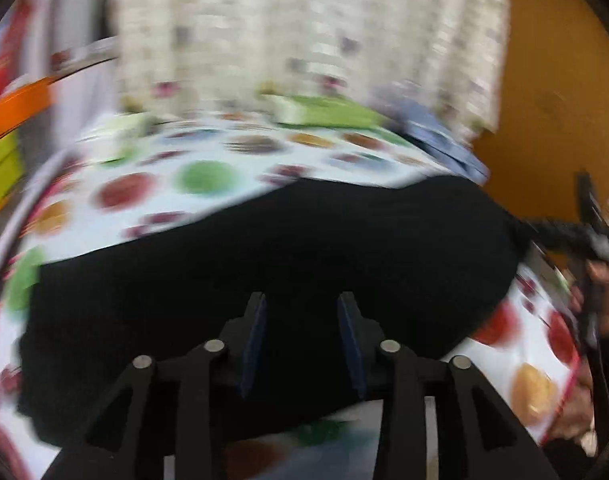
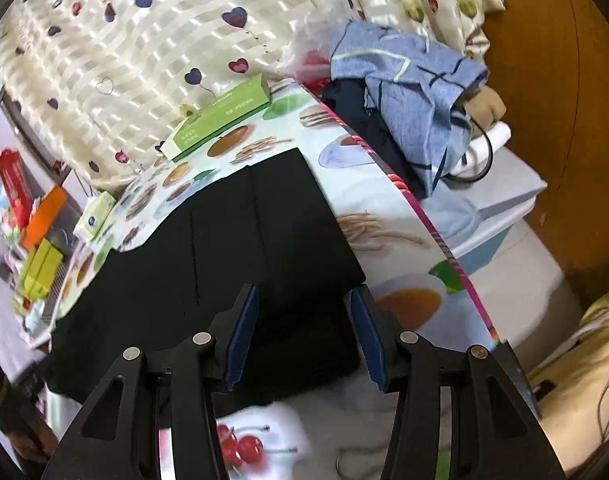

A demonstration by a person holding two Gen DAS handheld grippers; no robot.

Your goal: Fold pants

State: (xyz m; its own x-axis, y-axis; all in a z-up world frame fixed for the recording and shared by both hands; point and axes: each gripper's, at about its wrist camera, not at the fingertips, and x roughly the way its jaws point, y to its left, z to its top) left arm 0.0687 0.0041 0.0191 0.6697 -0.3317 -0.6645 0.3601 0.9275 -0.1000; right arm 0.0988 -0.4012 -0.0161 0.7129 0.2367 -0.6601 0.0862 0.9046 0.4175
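Black pants [image 2: 232, 248] lie folded flat on a table with a fruit-and-food patterned cloth [image 2: 388, 216]. In the blurred left wrist view the pants [image 1: 288, 256] fill the middle. My left gripper [image 1: 302, 304] is open and empty, just above the pants' near part. My right gripper [image 2: 304, 300] is open and empty, over the pants' near right corner. The right gripper also shows at the right edge of the left wrist view [image 1: 592, 236], held in a hand.
A green box [image 2: 220, 116] and a small white box [image 2: 94, 216] lie at the table's far side by a heart-print curtain [image 2: 144, 40]. A pile of blue and dark clothes [image 2: 416, 92] lies on a pale box beyond the table's right edge. Colourful boxes [image 2: 36, 240] stand at the left.
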